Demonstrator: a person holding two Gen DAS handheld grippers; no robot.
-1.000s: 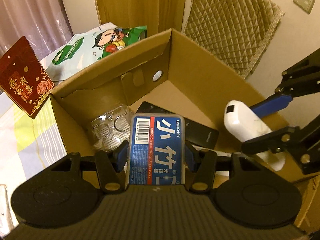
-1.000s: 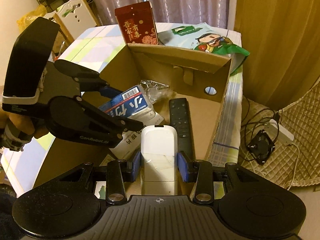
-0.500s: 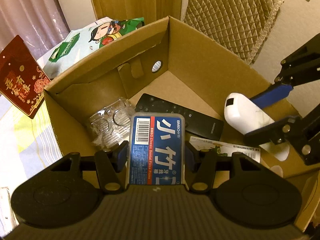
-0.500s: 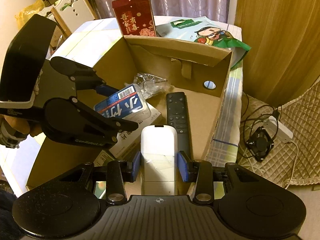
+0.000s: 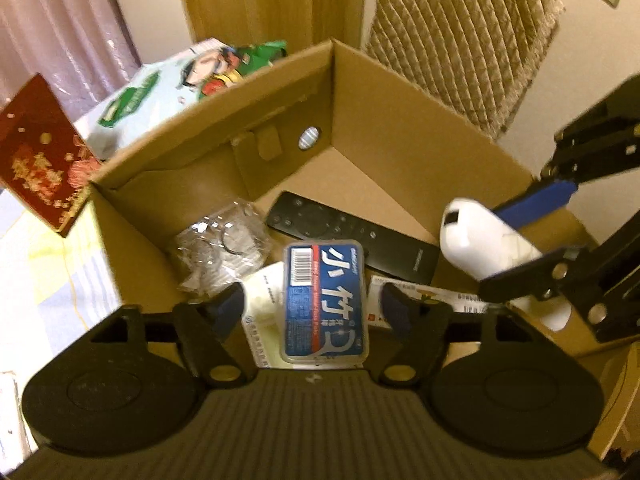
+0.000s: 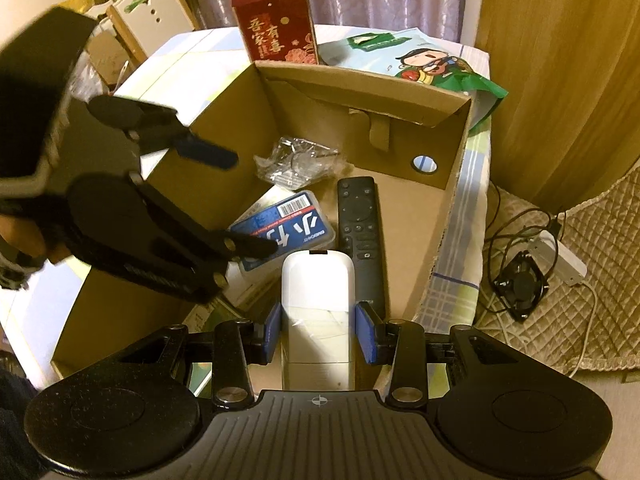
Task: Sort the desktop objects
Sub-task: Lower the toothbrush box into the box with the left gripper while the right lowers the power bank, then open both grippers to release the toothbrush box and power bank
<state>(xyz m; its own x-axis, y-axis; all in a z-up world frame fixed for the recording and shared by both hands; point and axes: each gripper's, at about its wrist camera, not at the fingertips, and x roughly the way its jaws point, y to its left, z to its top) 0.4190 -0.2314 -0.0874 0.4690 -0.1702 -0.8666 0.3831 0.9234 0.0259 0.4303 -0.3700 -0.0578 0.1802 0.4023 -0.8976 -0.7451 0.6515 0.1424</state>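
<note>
Left gripper (image 5: 312, 304): jaws opening, both pads clear of the blue floss case (image 5: 324, 300), which lies between them on a white packet (image 5: 260, 304) in the cardboard box (image 5: 400, 136). Judged a release: the case is being left in the box.

Right gripper (image 6: 318, 328): jaws closed on the white remote (image 6: 318, 280), pads pressing both its sides, its nose pointing down into the box. Judged next for deposit, held over the box floor.

Beyond the jaws, in the box: one black remote (image 6: 360, 232) just right of the white one, one clear plastic wrapper (image 6: 298, 162) farther in.

Count: two remotes, one floss case, one wrapper, one box. Behind the box: one red carton (image 6: 276, 24), one printed bag (image 6: 424, 64).
</note>
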